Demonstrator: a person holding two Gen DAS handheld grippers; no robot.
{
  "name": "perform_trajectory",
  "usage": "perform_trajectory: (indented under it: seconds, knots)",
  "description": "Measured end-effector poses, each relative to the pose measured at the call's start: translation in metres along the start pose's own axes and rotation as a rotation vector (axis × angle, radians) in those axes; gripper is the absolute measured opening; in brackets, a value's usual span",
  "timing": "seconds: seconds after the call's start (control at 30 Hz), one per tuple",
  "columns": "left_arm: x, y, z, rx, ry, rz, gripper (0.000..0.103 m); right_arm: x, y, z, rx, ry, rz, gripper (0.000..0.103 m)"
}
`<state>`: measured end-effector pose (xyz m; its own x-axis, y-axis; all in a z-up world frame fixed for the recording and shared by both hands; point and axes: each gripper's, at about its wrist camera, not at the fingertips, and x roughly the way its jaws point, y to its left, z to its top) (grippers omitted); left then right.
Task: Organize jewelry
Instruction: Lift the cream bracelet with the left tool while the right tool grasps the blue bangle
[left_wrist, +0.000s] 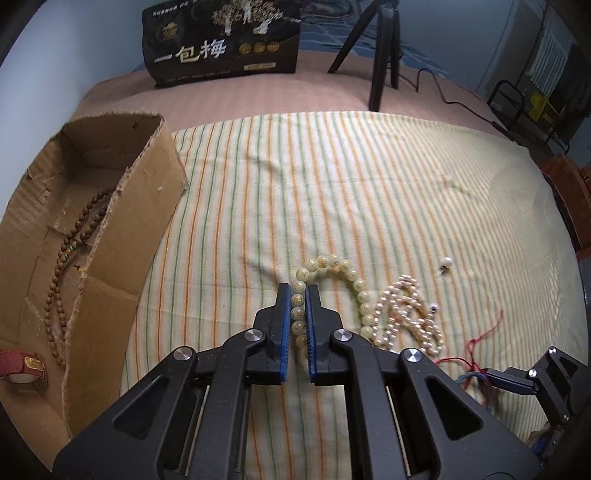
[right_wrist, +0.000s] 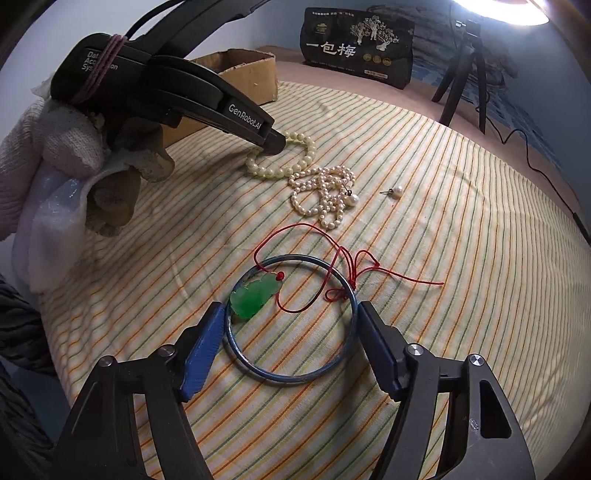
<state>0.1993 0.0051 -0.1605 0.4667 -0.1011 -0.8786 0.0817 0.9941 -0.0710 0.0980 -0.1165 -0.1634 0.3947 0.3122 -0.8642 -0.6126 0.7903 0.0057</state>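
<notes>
The jaws of the left gripper (left_wrist: 298, 295) clench the cream bead bracelet (left_wrist: 334, 280) on the striped cloth (left_wrist: 332, 184). The right gripper (right_wrist: 291, 314) is released around the blue bangle (right_wrist: 288, 380), beside the green pendant (right_wrist: 253, 295).

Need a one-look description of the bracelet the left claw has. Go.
On the striped cloth, right of the cardboard box, several pale strands lie bunched. The left claw is shut on the cream bead bracelet: one loop of large round beads with gold characters, unlike the tangled pearl necklace of small pinkish pearls beside it.
</notes>
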Motion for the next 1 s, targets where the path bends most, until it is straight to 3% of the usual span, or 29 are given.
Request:
perform_trajectory:
  seconds: [0.27,1.0]
  knots:
    - [-0.033,-0.011,-0.001,0.016,-0.058,-0.022,0.005,-0.018,-0.009,-0.006,0.079,-0.007,0.096,0.071]
    - [-0.134,-0.005,0.001,-0.027,-0.226,-0.096,0.005,-0.096,-0.005,0.019,0.019,-0.213,0.007,0.071]
